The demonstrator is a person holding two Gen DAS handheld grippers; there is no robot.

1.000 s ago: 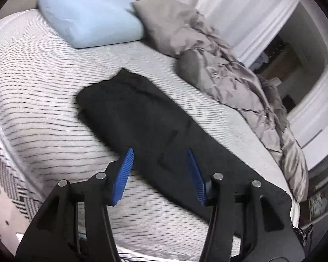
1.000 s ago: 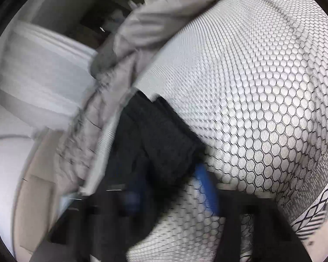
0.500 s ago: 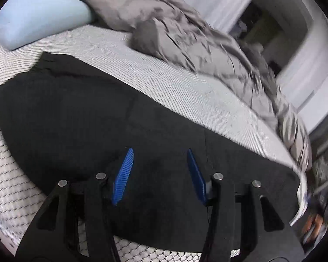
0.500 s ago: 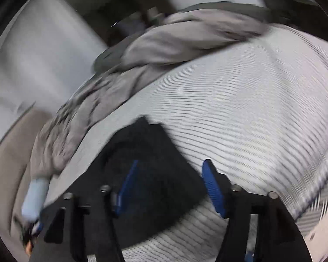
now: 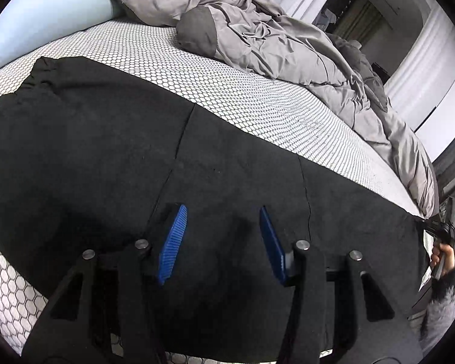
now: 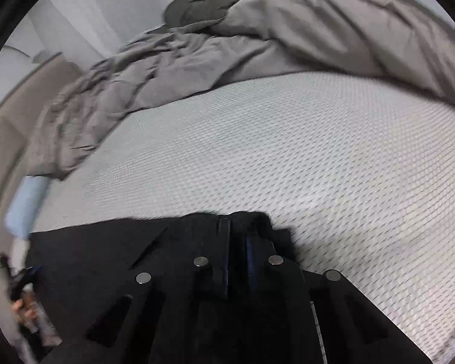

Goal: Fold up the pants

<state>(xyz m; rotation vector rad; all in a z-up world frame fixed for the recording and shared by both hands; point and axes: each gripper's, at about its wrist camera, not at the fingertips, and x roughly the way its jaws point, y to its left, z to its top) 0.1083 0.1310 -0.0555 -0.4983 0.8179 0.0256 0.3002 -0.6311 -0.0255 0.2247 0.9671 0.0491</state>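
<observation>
Black pants [image 5: 106, 151] lie flat along the near side of a white honeycomb-patterned mattress [image 5: 257, 97]. My left gripper [image 5: 223, 212] hovers low over their middle, open, with its blue pads [image 5: 173, 242] apart and only flat cloth beneath. In the right wrist view, one end of the pants [image 6: 106, 251] is bunched around my right gripper [image 6: 238, 227], whose fingers are pressed together on the dark cloth at its edge. At the right edge of the left wrist view, a hand [image 5: 443, 257] holds that gripper at the pants' far end.
A crumpled grey duvet [image 5: 273, 39] is heaped along the far side of the bed [image 6: 227, 45]. A light blue pillow [image 5: 45, 15] lies at the head end. White curtains and a dark doorway stand beyond. Bare mattress [image 6: 288, 151] stretches between pants and duvet.
My left gripper came in lower over the pants, still open. My right gripper swung round to the pants' end; its jaws spread wide, then closed on the cloth edge.
</observation>
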